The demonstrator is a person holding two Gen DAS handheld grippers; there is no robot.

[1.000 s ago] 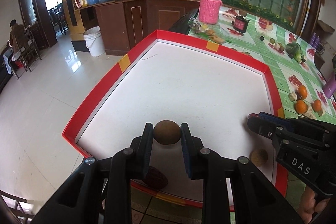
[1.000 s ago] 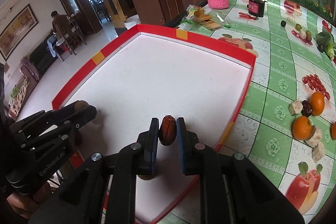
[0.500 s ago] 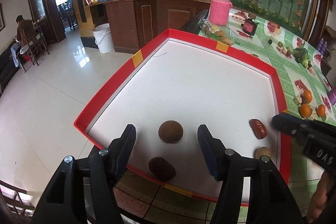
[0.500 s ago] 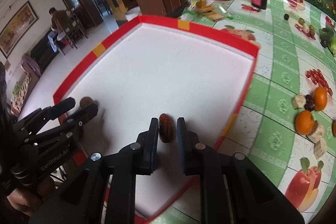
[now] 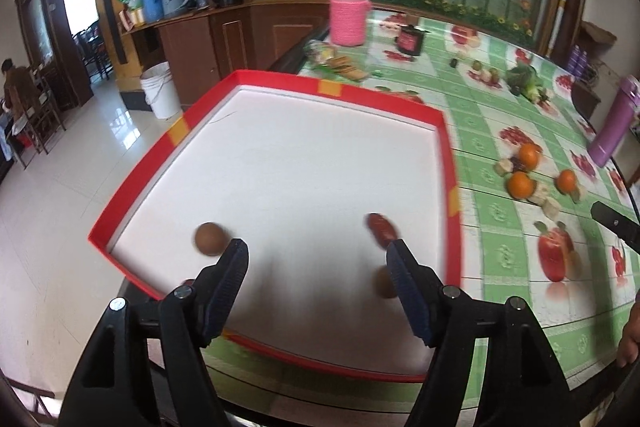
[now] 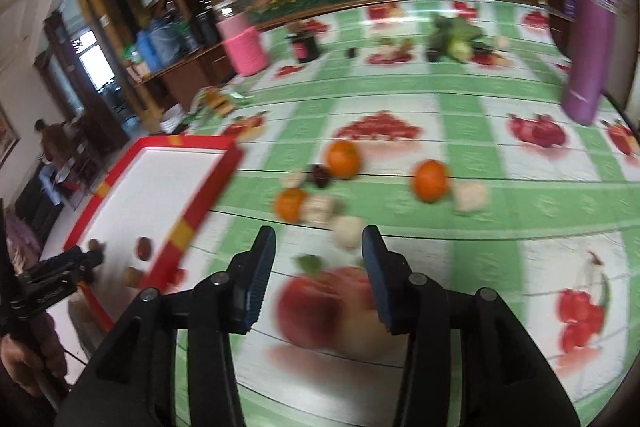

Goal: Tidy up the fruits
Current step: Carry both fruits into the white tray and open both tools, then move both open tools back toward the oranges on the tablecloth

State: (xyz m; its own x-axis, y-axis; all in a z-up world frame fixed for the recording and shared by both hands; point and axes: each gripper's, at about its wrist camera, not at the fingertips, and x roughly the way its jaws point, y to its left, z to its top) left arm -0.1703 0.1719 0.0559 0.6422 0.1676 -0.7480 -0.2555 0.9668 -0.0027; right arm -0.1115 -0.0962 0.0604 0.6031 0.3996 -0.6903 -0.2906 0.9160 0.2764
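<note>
right gripper (image 6: 318, 273) nearer: fingers opening, nothing between, loose oranges (image 6: 430, 181) just ahead on table (image 6: 500, 267) right of red tray (image 6: 200, 195); left gripper (image 5: 316, 283) also opening, empty, over tray.

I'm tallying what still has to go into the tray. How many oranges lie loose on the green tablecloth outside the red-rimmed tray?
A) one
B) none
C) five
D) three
D: the right wrist view shows three oranges on the tablecloth, one farthest, one to its right and one nearest the red-rimmed tray, all outside it.
</note>
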